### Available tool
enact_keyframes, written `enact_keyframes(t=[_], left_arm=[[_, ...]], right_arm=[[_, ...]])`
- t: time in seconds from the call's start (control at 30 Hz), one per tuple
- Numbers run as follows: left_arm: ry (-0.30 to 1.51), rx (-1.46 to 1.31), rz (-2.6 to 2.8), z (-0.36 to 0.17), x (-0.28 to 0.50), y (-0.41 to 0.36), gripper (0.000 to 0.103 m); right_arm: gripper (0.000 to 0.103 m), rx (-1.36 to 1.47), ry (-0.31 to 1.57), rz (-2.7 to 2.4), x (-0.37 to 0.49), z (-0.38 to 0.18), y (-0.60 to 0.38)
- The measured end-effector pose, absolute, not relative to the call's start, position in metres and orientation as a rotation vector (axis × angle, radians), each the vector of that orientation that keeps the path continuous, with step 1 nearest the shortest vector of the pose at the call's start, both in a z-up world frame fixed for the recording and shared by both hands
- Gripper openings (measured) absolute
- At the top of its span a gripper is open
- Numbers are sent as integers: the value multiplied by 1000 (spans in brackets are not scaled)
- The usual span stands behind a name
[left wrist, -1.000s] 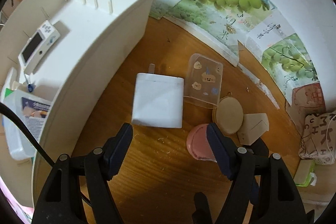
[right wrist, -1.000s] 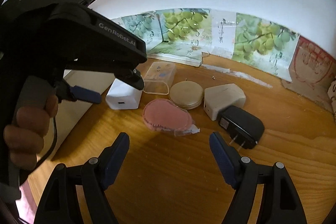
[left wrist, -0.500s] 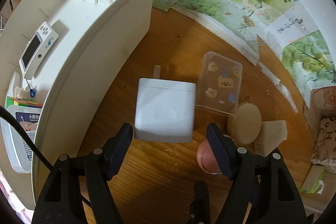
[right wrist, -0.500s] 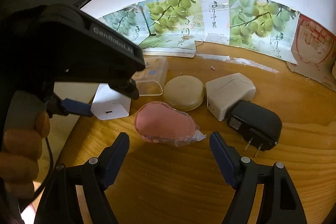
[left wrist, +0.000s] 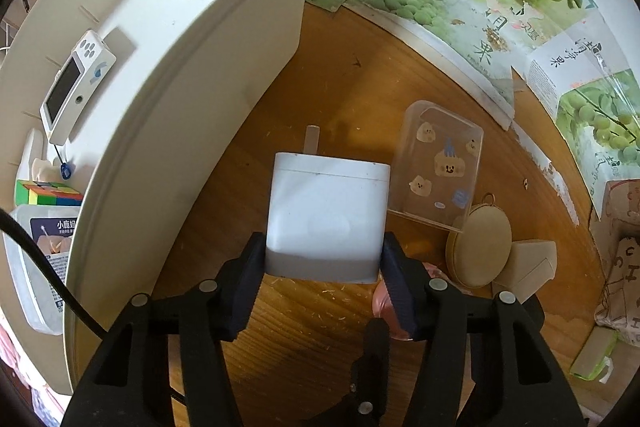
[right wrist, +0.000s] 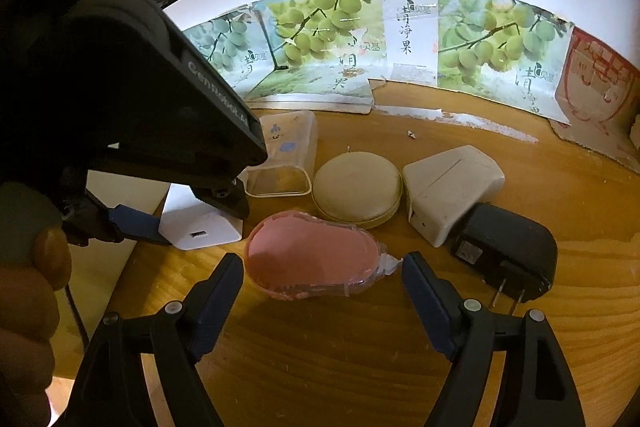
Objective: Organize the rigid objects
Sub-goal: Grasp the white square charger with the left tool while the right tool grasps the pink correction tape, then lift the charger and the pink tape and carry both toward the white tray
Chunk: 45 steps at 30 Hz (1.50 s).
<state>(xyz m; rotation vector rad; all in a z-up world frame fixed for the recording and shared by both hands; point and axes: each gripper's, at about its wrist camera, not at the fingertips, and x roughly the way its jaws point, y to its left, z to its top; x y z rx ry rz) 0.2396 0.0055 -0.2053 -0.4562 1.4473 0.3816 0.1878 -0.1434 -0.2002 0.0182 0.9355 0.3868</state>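
Note:
My left gripper (left wrist: pixel 323 259) points straight down over a white charger block (left wrist: pixel 326 211) on the wooden table (left wrist: pixel 320 339). Its jaws are closing, and the pads touch the block's two sides. In the right wrist view the same block (right wrist: pixel 204 227) sits under the left gripper's black body, with one blue pad (right wrist: pixel 136 223) against it. My right gripper (right wrist: pixel 322 267) is low over the table (right wrist: pixel 340 367) and its jaws are opening. A pink plastic-wrapped oval item (right wrist: pixel 308 259) lies between its fingertips, untouched by the pads.
A clear case with cartoon stickers (right wrist: pixel 284 155), a round beige compact (right wrist: pixel 356 187), a cream adapter (right wrist: pixel 452 195) and a black plug adapter (right wrist: pixel 504 251) lie behind the pink item. A white bin (left wrist: pixel 180 87) on the left holds a small screen device (left wrist: pixel 76 83) and a colour cube (left wrist: pixel 48 193). Grape-print cartons line the wall.
The left gripper came down over the white charger block and its jaws closed onto the sides. The right gripper moved nearer the pink item and its jaws spread a little wider.

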Motion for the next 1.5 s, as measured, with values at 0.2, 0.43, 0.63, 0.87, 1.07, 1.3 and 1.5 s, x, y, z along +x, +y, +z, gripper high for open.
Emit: enact_keyframes(t=[0.2,0.43,0.63,0.87,1.07,1.3,1.5], left_arm=[[1458,-446,351,-205,250,9,60],[1481,-438,327,-206,255,15,60],[1487,-425,319,-209,259,13,60],[1495,-403,309,-208,256,5,60],[1497,-391,303,-208,252,0,60],[1505,-375,276,-209,242,-9,60],[1514,-372,263,-211,227,-23,60]], right_arm=[[90,-24,930,363,193,-203,-133],[90,-11,924,355,197,-204,-135],[85,-2,927,325,198,-201,-141],[85,18,946,294,197,-199,-149],[85,39,967,266,191,-198,-162],[85,80,994,282,175,-194,-181],[85,97,1020,284,160,-192,-200]])
